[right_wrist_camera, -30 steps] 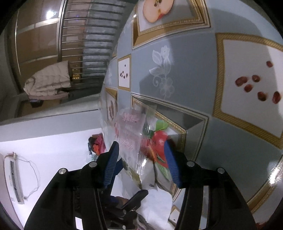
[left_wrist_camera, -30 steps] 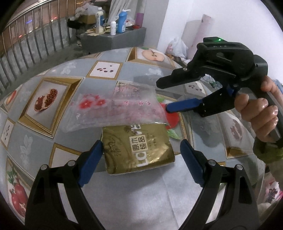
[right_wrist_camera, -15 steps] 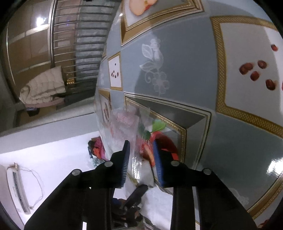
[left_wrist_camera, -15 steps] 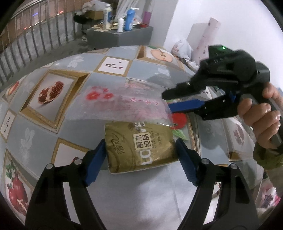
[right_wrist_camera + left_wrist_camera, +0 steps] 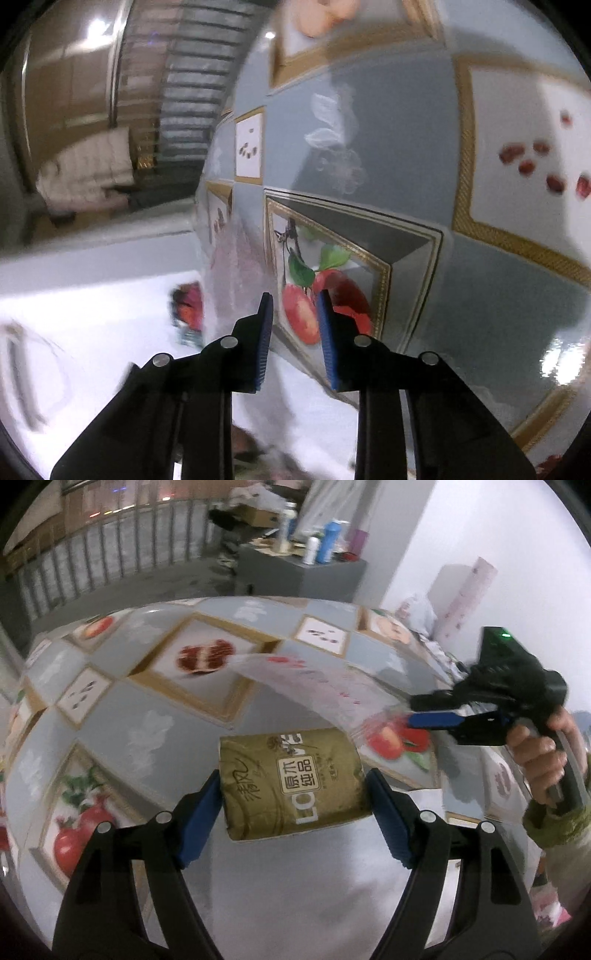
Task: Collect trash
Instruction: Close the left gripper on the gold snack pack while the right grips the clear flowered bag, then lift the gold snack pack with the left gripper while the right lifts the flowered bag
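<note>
My left gripper [image 5: 293,794] is shut on a gold tissue pack [image 5: 291,782] with Chinese print, its blue pads pressed on both sides. My right gripper [image 5: 424,710] shows at the right of the left wrist view, held by a hand, shut on one corner of a clear plastic wrapper [image 5: 317,686] with red print that hangs out to the left above the table. In the right wrist view the gripper [image 5: 293,306] has its pads close together and the wrapper [image 5: 240,254] is a blurred sheet by the left pad.
The table [image 5: 122,716] has a blue-grey cloth with framed fruit pictures. White paper [image 5: 303,886] lies under my left gripper. A grey cabinet [image 5: 295,572] with bottles stands behind the table. A railing [image 5: 92,557] runs at the back left.
My left gripper has closed onto the gold tissue pack. My right gripper has closed on the wrapper's corner and pulled it up and to the right, off the pack.
</note>
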